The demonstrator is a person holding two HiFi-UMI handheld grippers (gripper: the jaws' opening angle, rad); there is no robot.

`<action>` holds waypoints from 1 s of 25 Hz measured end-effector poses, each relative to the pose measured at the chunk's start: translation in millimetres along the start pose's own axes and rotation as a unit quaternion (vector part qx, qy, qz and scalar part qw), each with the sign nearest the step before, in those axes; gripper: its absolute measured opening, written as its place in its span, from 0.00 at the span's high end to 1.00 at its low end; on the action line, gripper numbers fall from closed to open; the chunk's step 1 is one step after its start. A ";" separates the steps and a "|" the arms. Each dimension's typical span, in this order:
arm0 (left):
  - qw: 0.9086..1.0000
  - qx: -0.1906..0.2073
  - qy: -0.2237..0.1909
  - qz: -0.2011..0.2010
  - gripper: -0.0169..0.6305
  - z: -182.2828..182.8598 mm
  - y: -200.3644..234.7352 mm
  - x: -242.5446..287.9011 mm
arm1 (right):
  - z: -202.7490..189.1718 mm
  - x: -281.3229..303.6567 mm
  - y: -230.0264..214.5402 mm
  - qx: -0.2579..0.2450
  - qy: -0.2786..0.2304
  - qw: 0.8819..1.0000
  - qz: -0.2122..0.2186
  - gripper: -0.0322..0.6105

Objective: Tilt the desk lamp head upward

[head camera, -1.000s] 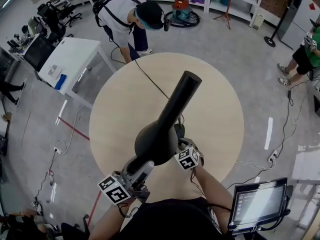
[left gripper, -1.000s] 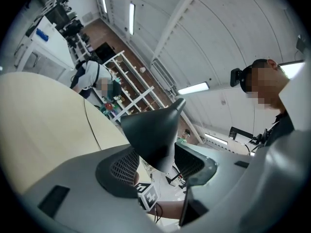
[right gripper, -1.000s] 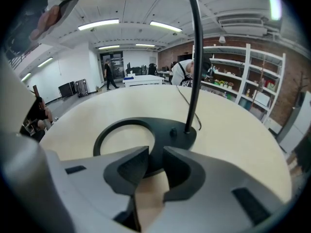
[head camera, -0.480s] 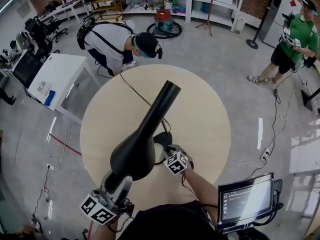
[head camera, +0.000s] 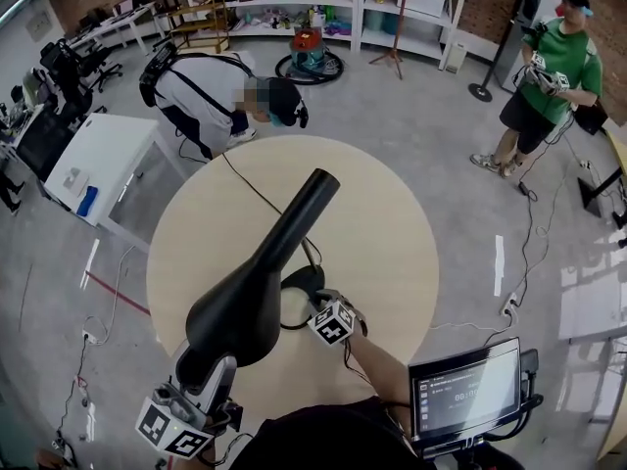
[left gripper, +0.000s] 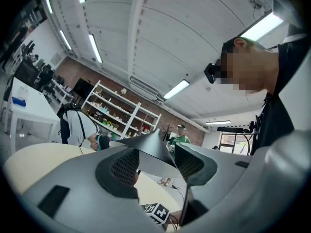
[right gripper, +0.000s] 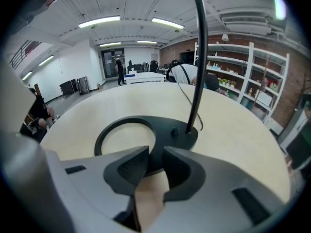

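Tilt step in hand: left gripper (left gripper: 155, 163) clamped on rim of black lamp head (head camera: 245, 302) over round table's (head camera: 392, 213) near edge, right gripper (right gripper: 155, 154), jaws slightly apart, pressing ring base (right gripper: 181, 132); next probably needs further upward swing.

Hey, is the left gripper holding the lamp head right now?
Yes, the rim of the lamp head sits pinched between the fingers of the left gripper.

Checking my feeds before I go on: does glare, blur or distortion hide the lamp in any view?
Head view: sharp, evenly lit, fisheye-curved; lamp head a featureless black shape. Left gripper view: bright ceiling strips, its rim sharp between the jaws. Right gripper view: lamp base crisp, corners vignetted.
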State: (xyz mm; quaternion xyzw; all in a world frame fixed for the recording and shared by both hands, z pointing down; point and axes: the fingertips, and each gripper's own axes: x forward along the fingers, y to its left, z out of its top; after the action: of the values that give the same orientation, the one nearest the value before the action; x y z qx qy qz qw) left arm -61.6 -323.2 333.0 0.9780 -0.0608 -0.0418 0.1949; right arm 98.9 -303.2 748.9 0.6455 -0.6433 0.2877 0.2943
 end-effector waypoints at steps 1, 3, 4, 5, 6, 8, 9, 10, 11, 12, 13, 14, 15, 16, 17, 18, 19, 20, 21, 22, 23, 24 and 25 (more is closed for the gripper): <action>1.000 0.005 0.000 0.001 0.61 2.0 -1.1 0.1 | -0.4 0.3 0.3 -0.001 0.002 1.000 0.001 0.81; 1.000 0.014 0.001 0.000 0.61 6.7 -3.5 1.3 | -0.1 0.2 0.3 -0.002 0.005 1.000 0.003 0.81; 1.000 0.018 0.001 -0.002 0.61 9.3 -4.6 2.0 | 0.0 0.0 0.0 -0.002 0.007 1.000 0.003 0.81; 1.000 0.022 0.001 -0.005 0.61 12.0 -5.8 2.7 | 0.0 0.0 -0.6 -0.003 0.008 1.000 0.003 0.81; 1.000 0.025 0.001 -0.008 0.61 14.9 -7.2 3.2 | -0.2 0.1 -1.2 -0.003 0.010 1.000 0.003 0.81; 0.999 0.030 -0.001 -0.015 0.61 20.9 -10.2 3.2 | -0.6 0.6 -0.4 -0.003 0.011 1.000 0.006 0.81; 0.999 0.030 -0.001 -0.018 0.61 22.8 -11.3 2.9 | -1.4 1.0 0.3 -0.003 0.012 1.000 0.009 0.81; 0.999 0.029 0.000 -0.019 0.61 23.3 -12.2 3.2 | -2.7 1.2 -0.2 -0.003 0.012 1.000 0.010 0.81; 0.999 0.028 0.001 -0.021 0.61 22.1 -13.1 4.7 | -4.7 1.1 -2.9 -0.002 0.012 1.000 0.009 0.81; 0.999 0.027 0.002 -0.024 0.61 19.7 -14.3 7.4 | -7.2 0.3 -7.8 -0.001 0.012 1.000 0.006 0.81; 0.999 0.026 0.004 -0.028 0.61 16.8 -15.7 10.7 | -10.0 -0.9 -13.6 0.000 0.012 1.000 0.002 0.81; 0.999 0.025 0.004 -0.031 0.61 14.2 -17.0 13.2 | -12.3 -1.9 -18.4 0.002 0.012 1.000 -0.002 0.81; 0.999 0.023 0.002 -0.034 0.61 12.3 -17.7 14.2 | -13.2 -2.7 -21.1 0.003 0.012 1.000 -0.004 0.81; 0.999 0.019 0.000 -0.037 0.61 11.0 -18.2 13.6 | -12.9 -3.1 -21.4 0.004 0.012 1.000 -0.004 0.81; 0.999 0.015 -0.002 -0.037 0.61 9.9 -18.8 11.2 | -12.0 -3.3 -19.4 0.004 0.012 1.000 -0.002 0.81; 0.999 0.013 -0.005 -0.037 0.61 8.9 -19.5 7.3 | -10.8 -3.1 -16.2 0.003 0.012 1.000 0.000 0.81; 0.999 0.012 -0.009 -0.035 0.61 7.7 -19.9 2.3 | -9.3 -2.8 -13.1 0.002 0.013 1.000 0.003 0.81; 0.999 0.011 -0.014 -0.035 0.61 6.3 -19.7 -3.0 | -8.0 -2.6 -11.3 0.001 0.014 1.000 0.005 0.81; 0.999 0.011 -0.020 -0.036 0.61 4.8 -19.2 -8.2 | -7.2 -2.8 -11.1 0.000 0.015 1.000 0.004 0.81; 0.999 0.016 -0.025 -0.039 0.61 3.1 -18.6 -13.1 | -6.9 -3.3 -12.0 -0.001 0.016 1.000 0.003 0.81; 0.998 0.027 -0.026 -0.042 0.61 0.7 -18.0 -18.0 | -6.9 -3.9 -12.9 -0.002 0.018 1.000 0.003 0.81; 0.998 0.043 -0.023 -0.042 0.61 -3.0 -16.7 -22.7 | -6.9 -4.4 -13.1 -0.002 0.019 1.000 0.004 0.81; 0.997 0.060 -0.016 -0.036 0.61 -8.3 -13.5 -26.9 | -6.8 -4.8 -13.1 -0.003 0.020 1.000 0.006 0.81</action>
State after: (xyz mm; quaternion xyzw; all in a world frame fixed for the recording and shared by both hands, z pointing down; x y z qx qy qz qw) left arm -86.0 -304.1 337.0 0.9888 -0.0309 -0.0608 0.1331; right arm 112.0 -294.9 749.7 0.6347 -0.6422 0.3003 0.3074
